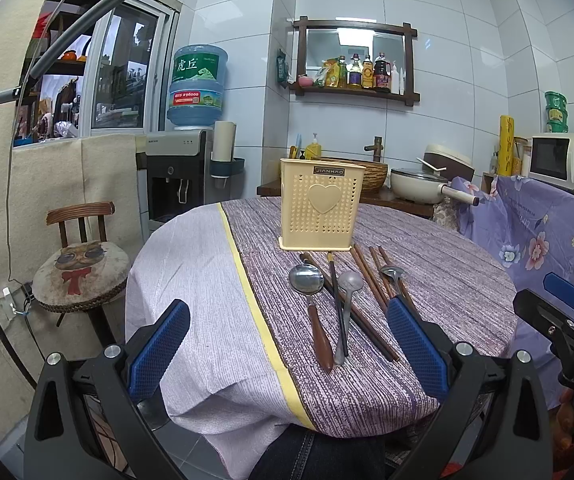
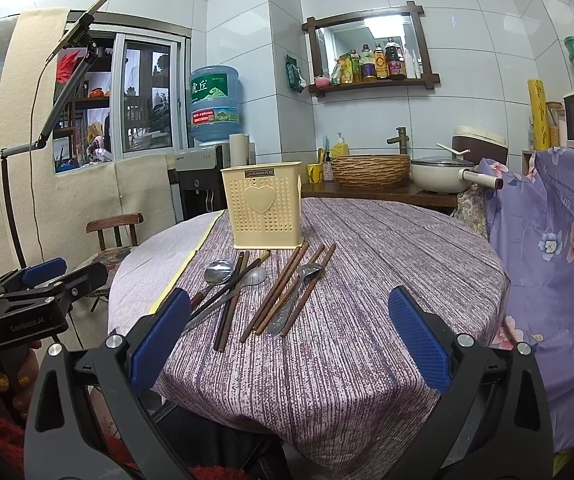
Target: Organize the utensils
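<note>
A cream perforated utensil holder with a heart stands upright on the round table; it also shows in the right wrist view. In front of it lie a wooden-handled spoon, a metal ladle spoon, a third spoon and several brown chopsticks. The right wrist view shows the chopsticks and spoons too. My left gripper is open and empty, near the table's front edge before the utensils. My right gripper is open and empty, to the right of the left one.
The table has a purple striped cloth, white at the left. A wooden chair stands left of it. A floral-covered unit stands at the right. A counter with basket sink and pot is behind.
</note>
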Demonstrator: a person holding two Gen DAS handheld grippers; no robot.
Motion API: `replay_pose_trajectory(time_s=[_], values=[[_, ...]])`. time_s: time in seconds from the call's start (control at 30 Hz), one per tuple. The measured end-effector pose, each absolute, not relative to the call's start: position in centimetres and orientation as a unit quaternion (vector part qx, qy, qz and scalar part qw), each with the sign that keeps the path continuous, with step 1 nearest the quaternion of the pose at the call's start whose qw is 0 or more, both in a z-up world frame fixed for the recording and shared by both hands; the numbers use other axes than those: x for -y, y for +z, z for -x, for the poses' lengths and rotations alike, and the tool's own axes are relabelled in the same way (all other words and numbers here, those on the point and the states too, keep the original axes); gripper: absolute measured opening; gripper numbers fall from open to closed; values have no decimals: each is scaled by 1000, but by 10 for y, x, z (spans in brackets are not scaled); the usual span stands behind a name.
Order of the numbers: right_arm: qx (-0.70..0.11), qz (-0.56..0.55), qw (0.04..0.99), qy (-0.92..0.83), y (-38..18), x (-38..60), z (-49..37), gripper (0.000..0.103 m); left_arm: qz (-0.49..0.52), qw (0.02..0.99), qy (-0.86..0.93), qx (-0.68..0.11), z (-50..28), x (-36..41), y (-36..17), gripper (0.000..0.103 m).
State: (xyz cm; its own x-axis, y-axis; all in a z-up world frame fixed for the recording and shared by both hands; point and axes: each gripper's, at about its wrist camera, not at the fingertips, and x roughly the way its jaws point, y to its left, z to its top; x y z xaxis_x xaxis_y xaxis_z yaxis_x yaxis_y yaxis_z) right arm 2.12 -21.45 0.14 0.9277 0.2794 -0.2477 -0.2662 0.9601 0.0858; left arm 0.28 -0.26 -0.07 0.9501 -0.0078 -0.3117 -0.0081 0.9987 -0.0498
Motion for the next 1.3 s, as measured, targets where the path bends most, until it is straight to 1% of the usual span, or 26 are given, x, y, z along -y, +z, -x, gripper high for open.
replay_pose_trajectory(time_s=[0.63, 0.9, 1.0, 1.23, 1.3], values=[[-145, -24, 980, 134, -4, 213, -28, 98, 18, 986, 2, -166, -5, 6, -6, 98], [-206, -13, 972, 108, -10, 216, -69, 98, -3, 983, 6, -183, -21, 1, -5, 98], [-235, 5, 967, 100, -14, 217, -92, 98, 2, 979, 11, -204, -31, -8, -10, 98], [-264, 14, 960, 94, -13, 220, -136, 98, 0, 969, 30, -246, -54, -26, -19, 98], [-278, -3, 956, 99, -12, 223, -151, 98, 11, 965, 24, -259, -63, -30, -19, 95]])
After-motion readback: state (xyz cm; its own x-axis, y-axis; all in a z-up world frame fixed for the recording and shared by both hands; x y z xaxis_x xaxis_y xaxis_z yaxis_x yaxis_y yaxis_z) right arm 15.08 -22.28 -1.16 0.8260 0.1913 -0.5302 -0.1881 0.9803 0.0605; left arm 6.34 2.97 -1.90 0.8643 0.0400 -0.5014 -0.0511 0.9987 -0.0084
